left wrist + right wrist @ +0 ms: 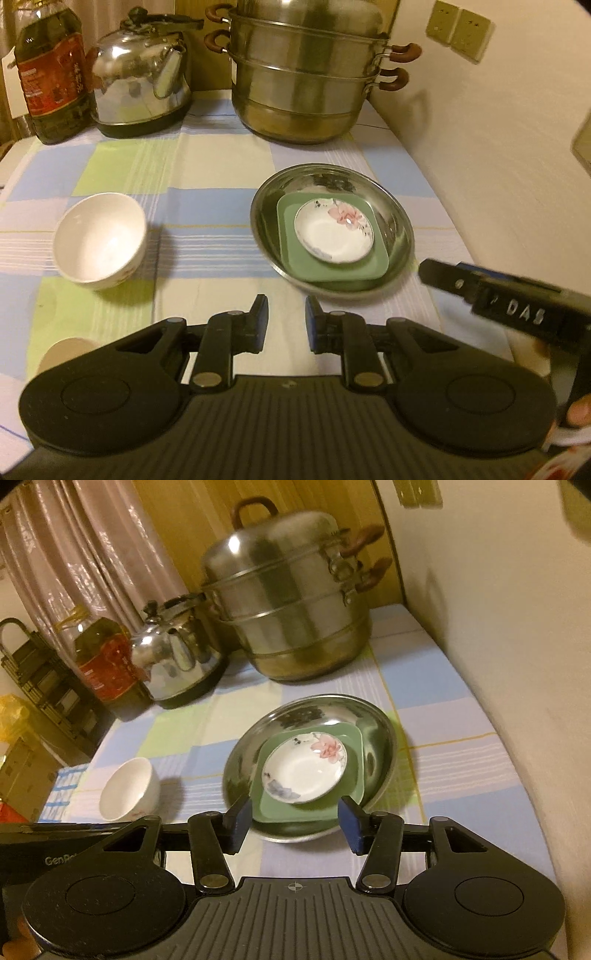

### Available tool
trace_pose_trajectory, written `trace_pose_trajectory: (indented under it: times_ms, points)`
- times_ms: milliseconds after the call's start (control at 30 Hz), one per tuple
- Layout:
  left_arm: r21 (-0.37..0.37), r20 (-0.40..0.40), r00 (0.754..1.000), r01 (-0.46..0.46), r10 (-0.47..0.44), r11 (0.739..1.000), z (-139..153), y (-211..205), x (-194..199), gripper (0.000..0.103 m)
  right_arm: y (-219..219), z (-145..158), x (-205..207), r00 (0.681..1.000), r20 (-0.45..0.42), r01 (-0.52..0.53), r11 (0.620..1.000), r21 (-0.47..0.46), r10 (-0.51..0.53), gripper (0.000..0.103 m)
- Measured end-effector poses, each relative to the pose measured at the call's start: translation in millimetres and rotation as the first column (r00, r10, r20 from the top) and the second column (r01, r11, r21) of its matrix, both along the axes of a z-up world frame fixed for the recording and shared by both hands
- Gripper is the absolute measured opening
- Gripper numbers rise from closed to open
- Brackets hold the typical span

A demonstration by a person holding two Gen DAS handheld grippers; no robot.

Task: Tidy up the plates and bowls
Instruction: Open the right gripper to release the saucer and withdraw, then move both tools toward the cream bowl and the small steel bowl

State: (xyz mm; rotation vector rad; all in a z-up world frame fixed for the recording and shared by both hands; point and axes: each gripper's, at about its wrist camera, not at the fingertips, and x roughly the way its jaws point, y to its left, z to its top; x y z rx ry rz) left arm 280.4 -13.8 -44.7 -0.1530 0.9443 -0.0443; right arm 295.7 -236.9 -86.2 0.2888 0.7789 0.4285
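A steel basin (pixel 399 206) (pixel 380 720) stands on the checked cloth. In it lies a green square plate (pixel 369 273) (pixel 273 805), and on that a small white flowered dish (pixel 332 240) (pixel 303 771). A white bowl (pixel 98 242) (pixel 129 790) stands apart to the left. My left gripper (pixel 287 317) is open and empty, above the cloth between bowl and basin. My right gripper (pixel 291 819) is open and empty, at the basin's near rim; it also shows in the left wrist view (pixel 439 275), its fingers blurred.
A tall steel steamer pot (pixel 306 74) (pixel 288 616), a kettle (pixel 140 81) (pixel 173 657) and an oil bottle (pixel 51 74) (pixel 103 661) stand along the back. A wall (pixel 498 147) (pixel 498 627) runs along the right side. A cup rim (pixel 66 350) shows at lower left.
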Motion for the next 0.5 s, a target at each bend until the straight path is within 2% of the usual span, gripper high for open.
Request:
trace_pose_trajectory:
  times_ms: [233, 500]
  points:
    - [-0.004, 0.005, 0.998, 0.070, -0.070, 0.998, 17.1, 30.0, -54.5, 0.019, 2.9, 17.1, -55.4, 0.998, 0.021, 0.060, 0.998, 0.008, -0.060, 0.053]
    - [0.004, 0.003, 0.993, 0.122, -0.122, 0.993, 21.3, 76.0, -112.4, 0.019, 21.7, 19.7, -126.5, 0.988, -0.030, 0.150, 0.989, 0.013, -0.149, 0.054]
